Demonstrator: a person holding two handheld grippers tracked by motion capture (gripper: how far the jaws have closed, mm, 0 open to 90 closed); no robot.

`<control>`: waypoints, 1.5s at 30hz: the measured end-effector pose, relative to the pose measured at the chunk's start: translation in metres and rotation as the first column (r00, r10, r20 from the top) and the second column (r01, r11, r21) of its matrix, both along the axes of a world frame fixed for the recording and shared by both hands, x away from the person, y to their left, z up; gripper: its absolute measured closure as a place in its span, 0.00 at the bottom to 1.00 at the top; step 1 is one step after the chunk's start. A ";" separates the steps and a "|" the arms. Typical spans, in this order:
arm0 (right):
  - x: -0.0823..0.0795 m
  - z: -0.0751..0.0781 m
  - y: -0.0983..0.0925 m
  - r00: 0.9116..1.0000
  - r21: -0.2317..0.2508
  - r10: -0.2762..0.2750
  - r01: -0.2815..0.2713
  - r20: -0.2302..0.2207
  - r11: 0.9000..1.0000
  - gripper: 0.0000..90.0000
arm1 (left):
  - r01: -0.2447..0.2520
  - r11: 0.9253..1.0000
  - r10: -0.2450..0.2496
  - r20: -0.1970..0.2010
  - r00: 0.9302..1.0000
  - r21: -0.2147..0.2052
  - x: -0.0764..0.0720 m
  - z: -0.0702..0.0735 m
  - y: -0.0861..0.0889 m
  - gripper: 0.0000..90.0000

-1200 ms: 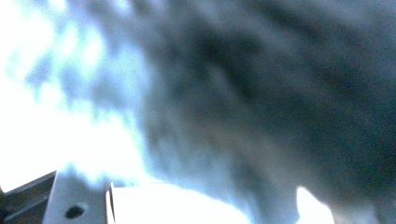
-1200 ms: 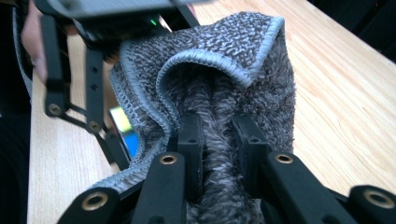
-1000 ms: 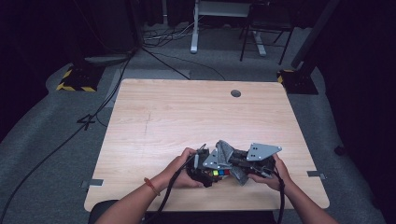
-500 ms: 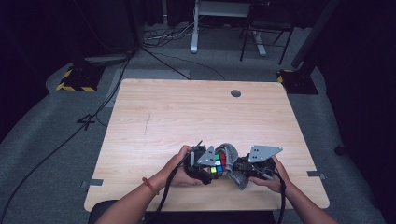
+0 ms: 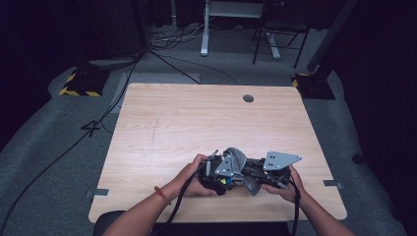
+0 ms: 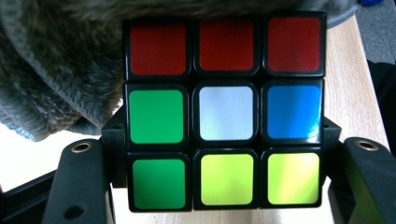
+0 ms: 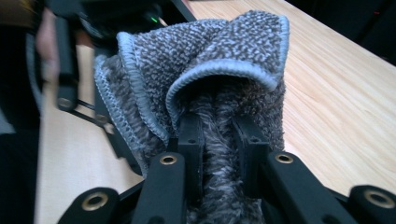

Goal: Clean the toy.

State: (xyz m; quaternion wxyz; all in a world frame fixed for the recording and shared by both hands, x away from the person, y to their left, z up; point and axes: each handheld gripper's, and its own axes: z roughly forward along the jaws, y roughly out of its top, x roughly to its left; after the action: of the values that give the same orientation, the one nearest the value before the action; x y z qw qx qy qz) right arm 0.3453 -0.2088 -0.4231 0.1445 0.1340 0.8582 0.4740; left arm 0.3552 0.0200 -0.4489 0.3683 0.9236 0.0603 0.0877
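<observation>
- Both grippers shifted slightly toward the near table [image 5: 172, 123] edge since earlier.
- left gripper [image 6: 224, 196] clamps puzzle cube [image 6: 224, 112].
- right gripper [image 7: 219, 140] pinches grey cloth [image 7: 205, 60] against the cube.

Tabletop [image 5: 187, 123] inventory: one puzzle cube [image 6: 225, 112], showing three red, three green, two yellow, one white and one blue sticker; one grey cloth [image 7: 205, 60] just beside that cube; two grippers, left [image 5: 216, 179] and right [image 5: 268, 172].

Grey cloth [image 5: 237, 161] in the right tool [image 5: 246, 172] now closer against the left tool's [image 5: 219, 178] cube [image 6: 225, 109].
</observation>
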 end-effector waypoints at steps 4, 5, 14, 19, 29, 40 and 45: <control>0.007 -0.008 -0.003 0.999 -0.034 -0.022 0.021 -0.035 0.999 0.85 | -0.007 1.000 0.007 0.014 1.000 -0.027 0.000 0.006 0.006 0.37; 0.008 -0.011 -0.005 0.999 -0.043 -0.024 0.022 -0.048 0.999 0.85 | -0.012 0.999 0.012 0.012 1.000 -0.033 0.001 0.008 0.008 0.37; -0.005 -0.013 -0.005 0.996 -0.033 0.052 -0.055 -0.074 0.998 0.85 | -0.031 0.999 0.033 0.037 0.999 -0.044 0.002 0.012 0.018 0.37; -0.010 -0.002 -0.001 0.998 0.012 0.062 -0.061 -0.020 0.998 0.85 | -0.019 0.999 0.020 0.032 0.999 -0.026 0.000 0.008 0.013 0.37; 0.001 -0.001 -0.001 1.000 -0.003 -0.003 0.003 -0.005 1.000 0.84 | 0.012 1.000 -0.011 0.048 0.999 -0.024 -0.007 0.009 0.007 0.37; 0.002 -0.022 -0.005 0.997 -0.089 0.007 -0.013 -0.072 0.996 0.84 | -0.021 0.999 0.025 0.077 0.997 -0.047 -0.003 0.018 0.014 0.37; -0.004 -0.010 -0.004 0.998 -0.033 0.040 -0.041 -0.049 0.999 0.84 | -0.027 0.999 0.029 0.070 0.997 -0.028 -0.001 0.013 0.013 0.37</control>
State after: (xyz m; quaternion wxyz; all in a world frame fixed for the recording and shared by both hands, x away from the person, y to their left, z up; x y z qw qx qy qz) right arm 0.3413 -0.2127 -0.4328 0.1164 0.1256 0.8718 0.4590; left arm 0.3540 0.0328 -0.4355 0.3813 0.9140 0.0612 0.1245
